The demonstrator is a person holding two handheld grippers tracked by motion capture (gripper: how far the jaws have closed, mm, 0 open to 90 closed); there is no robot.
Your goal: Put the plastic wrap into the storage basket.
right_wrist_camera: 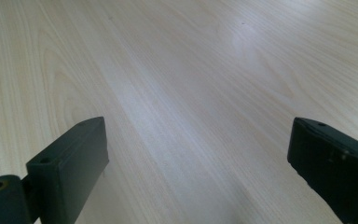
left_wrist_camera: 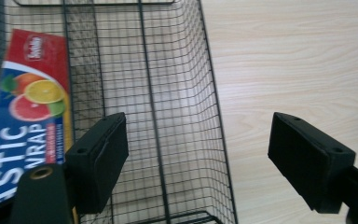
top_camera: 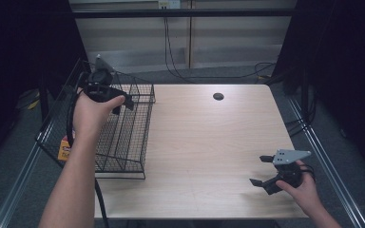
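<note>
A black wire basket [top_camera: 133, 137] stands on the left part of the light wooden table [top_camera: 204, 142]. In it lies a red and blue plastic wrap box [left_wrist_camera: 28, 107] printed with citrus fruit, and a corner of that box [top_camera: 65, 148] is visible past the forearm. My left gripper [top_camera: 122, 105] hangs over the basket's far end, held by a hand. Its jaws stand open above the basket's wire wall [left_wrist_camera: 186, 93] with nothing between them [left_wrist_camera: 198, 135]. My right gripper [top_camera: 261, 170] rests low at the table's near right, open and holding nothing [right_wrist_camera: 198, 135].
A dark round cable hole [top_camera: 218, 96] sits near the table's far edge. Cables [top_camera: 171, 66] run across the floor behind the table. Metal rails [top_camera: 323, 156] flank both sides, with dark curtains beyond.
</note>
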